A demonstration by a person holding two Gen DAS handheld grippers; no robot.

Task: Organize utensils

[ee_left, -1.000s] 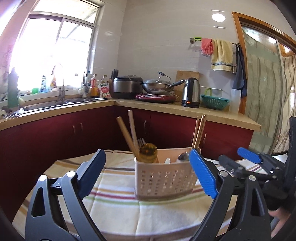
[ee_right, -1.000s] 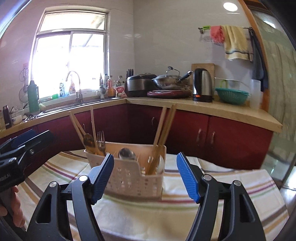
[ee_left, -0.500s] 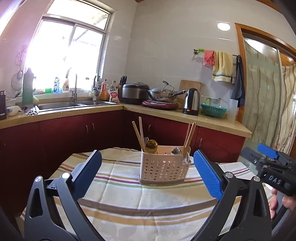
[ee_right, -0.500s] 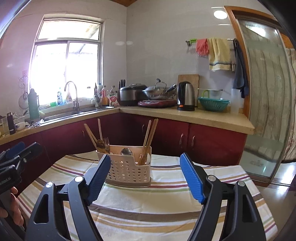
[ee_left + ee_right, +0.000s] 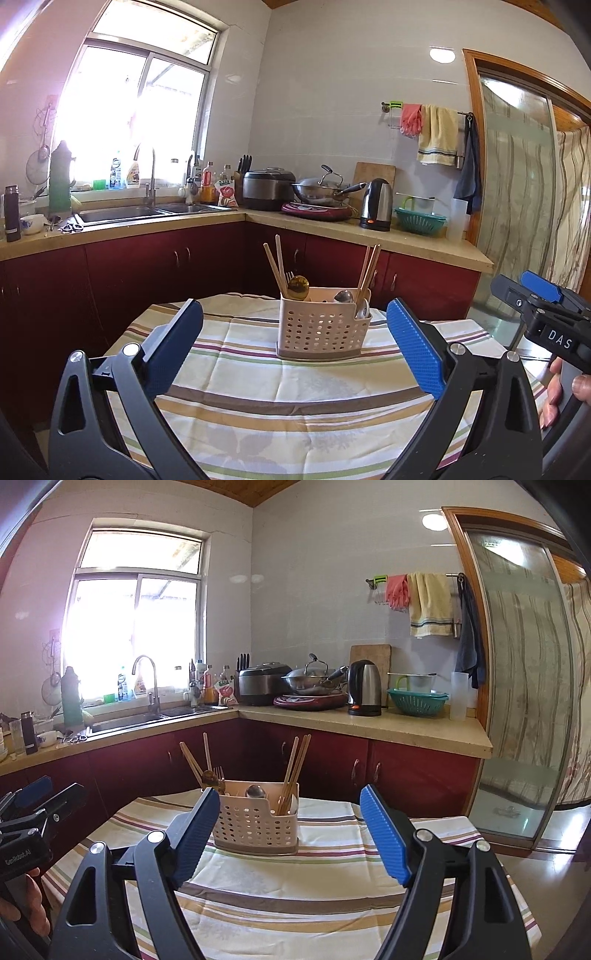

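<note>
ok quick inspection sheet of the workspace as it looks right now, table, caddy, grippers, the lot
surface: round table under a striped tablecloth, wrinkled, otherwise bare around the holder.
job's things: white perforated utensil holder standing upright mid-table; chopsticks in one end section, more chopsticks, a fork and a gold spoon at the other end, a silver spoon between.
clutter: nothing seen on the table beyond the holder.
grippers: left gripper open, empty, short of the holder; right gripper open, empty.
cables: nothing seen.
surroundings: kitchen counter with kettle, wok, rice cooker, green basket; sink under a bright window; towels on a wall rail.
</note>
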